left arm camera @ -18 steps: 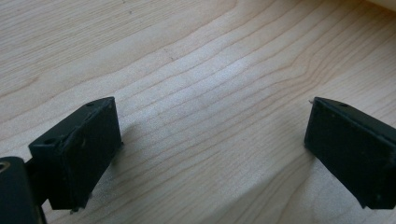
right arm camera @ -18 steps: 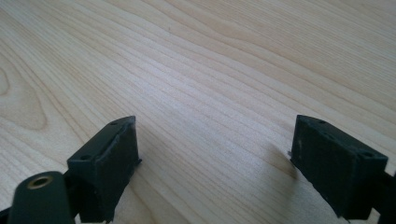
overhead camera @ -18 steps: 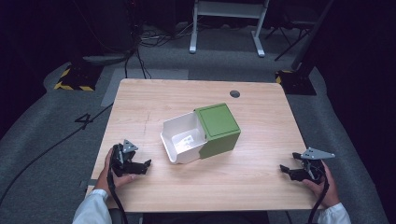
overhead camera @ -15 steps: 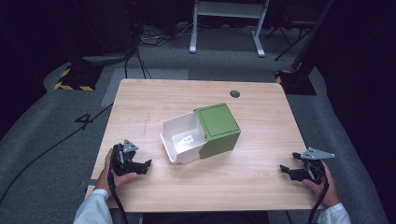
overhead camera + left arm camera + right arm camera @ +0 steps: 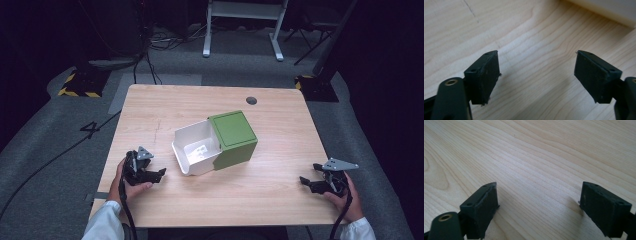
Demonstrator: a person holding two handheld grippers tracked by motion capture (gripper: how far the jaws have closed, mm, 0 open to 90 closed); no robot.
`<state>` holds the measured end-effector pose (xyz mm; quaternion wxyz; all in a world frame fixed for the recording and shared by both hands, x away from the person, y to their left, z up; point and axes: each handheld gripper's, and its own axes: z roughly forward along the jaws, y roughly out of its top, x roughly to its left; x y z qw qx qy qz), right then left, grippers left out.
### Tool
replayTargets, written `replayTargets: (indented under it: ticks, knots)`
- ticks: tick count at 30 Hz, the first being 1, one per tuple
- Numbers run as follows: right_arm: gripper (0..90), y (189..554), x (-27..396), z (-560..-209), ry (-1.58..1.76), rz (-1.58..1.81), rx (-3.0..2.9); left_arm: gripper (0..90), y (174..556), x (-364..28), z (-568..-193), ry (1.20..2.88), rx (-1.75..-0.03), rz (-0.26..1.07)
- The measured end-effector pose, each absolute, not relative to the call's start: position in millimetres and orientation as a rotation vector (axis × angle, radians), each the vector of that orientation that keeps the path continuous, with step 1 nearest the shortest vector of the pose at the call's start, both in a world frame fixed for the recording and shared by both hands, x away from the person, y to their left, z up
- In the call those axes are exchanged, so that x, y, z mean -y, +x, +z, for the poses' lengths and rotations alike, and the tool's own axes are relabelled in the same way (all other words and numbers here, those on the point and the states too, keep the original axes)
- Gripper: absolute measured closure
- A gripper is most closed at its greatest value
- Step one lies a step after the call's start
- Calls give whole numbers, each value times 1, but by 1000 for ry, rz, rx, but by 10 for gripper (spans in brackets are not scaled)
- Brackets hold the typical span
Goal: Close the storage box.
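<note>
The left tool [image 5: 159, 173] and right tool [image 5: 306, 181] rest open and empty on the surface [image 5: 280, 130], the green-and-white box [image 5: 215, 142], seemingly open-sided, near centre, toward twelve o'clock.

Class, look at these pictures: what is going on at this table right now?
A person sits at a wooden table with a tool in each hand. The left tool and the right tool rest near the table's front corners, both with jaws open and nothing between them. In the middle stands a green box with a white drawer pulled partly out toward the left tool. Neither tool touches it.
</note>
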<state>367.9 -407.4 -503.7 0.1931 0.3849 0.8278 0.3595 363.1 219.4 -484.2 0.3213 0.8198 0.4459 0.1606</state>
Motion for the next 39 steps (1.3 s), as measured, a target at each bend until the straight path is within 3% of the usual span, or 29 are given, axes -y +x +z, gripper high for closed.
replayTargets:
  ticks: [21,39]
  knots:
    - [149,367,407,-504,1077,1008,-2320,214,381,-190,-452,2034,-1109,453]
    - [149,367,407,-504,1072,1006,-2318,194,395,-166,-474,2004,-1197,337]
